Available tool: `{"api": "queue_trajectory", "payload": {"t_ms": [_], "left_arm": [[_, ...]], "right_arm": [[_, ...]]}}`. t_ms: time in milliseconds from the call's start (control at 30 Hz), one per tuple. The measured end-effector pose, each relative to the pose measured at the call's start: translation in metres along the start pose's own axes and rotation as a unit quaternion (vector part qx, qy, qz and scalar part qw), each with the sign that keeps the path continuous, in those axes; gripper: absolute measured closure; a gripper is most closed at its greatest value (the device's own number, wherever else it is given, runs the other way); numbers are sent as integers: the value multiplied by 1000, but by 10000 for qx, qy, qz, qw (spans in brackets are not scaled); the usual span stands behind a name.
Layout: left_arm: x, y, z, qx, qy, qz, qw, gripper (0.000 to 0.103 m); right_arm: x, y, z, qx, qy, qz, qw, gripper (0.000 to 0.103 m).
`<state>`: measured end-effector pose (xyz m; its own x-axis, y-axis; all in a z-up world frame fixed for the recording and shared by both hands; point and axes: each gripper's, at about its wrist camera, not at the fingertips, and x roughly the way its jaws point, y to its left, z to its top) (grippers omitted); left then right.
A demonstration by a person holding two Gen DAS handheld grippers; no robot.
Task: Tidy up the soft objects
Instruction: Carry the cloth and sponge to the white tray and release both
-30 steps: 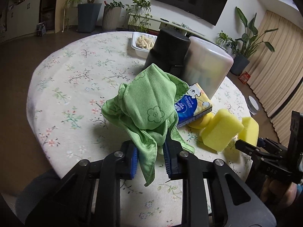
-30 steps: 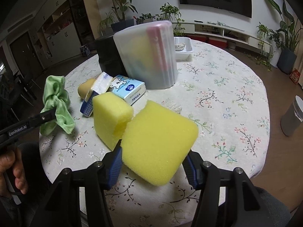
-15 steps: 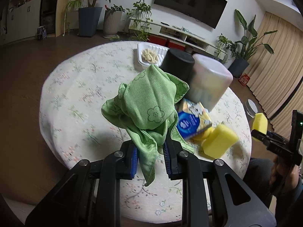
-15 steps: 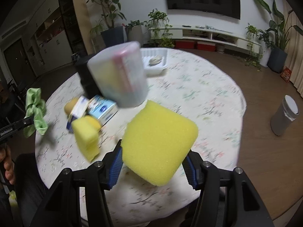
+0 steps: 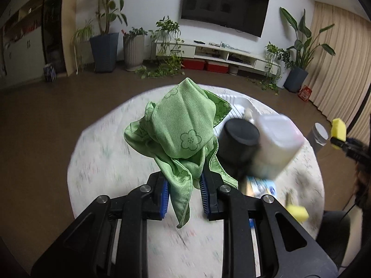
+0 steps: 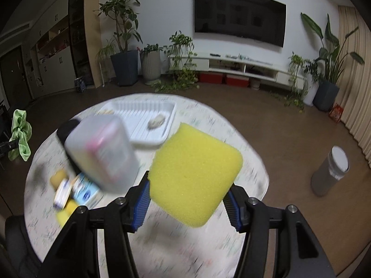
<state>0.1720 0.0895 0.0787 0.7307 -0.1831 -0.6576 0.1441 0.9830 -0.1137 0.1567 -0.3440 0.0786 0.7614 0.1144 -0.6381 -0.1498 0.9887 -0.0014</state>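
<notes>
Your left hand-held gripper [image 5: 184,191] pinches the green ribbed cloth [image 5: 183,132]; your right hand-held gripper [image 6: 186,205] clamps the yellow square sponge [image 6: 194,176], both above the round floral table [image 6: 208,120]. The translucent plastic box [image 6: 102,155] at the table's left side is blurred.

Ribbed green cloth [image 5: 183,127]; porous yellow sponge [image 6: 194,173]

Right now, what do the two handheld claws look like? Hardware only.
Both match. The left claw and right claw have matte black angular linkage arms with open triangular cutouts and silver round pivot screws. Their fingers carry blue ribbed pads on the inner faces. No cables or sleeves are visible; in the left wrist view the holder's right hand is too dark and blurred to describe.
</notes>
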Motion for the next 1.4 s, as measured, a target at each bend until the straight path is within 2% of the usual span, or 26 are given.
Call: {"api": "queue_trajectory", "payload": {"t_ms": [167,333,500,667,833,1067,1167,1400], "left_arm": [[28,2,46,295,-2,2,9996,83],[70,0,89,594,158,-36,9981,83],[123,-9,112,977,486,-154,9939,82],[170,-15,123,1131,798,-398,9896,82],[204,-35,132,1492,968,-665,9818,82],[238,-64,121,1944,1314,-797,9688,82],[248,-67,118,1991,1394,-732,9673,82],[260,-72,112,1993,1537,-677,9654,79]], "right_arm": [[22,-10,42,-146,-64,-32,9999,44],[56,-10,85,-402,16,44,9992,44],[99,-4,132,-800,126,162,9966,44],[149,6,168,-1183,302,615,9906,44],[197,38,173,-1776,604,1106,9760,43],[249,91,159,-2321,1085,1439,9558,43],[261,105,153,-2484,1208,1550,9485,43],[285,113,142,-2541,1496,1510,9435,43]]}}
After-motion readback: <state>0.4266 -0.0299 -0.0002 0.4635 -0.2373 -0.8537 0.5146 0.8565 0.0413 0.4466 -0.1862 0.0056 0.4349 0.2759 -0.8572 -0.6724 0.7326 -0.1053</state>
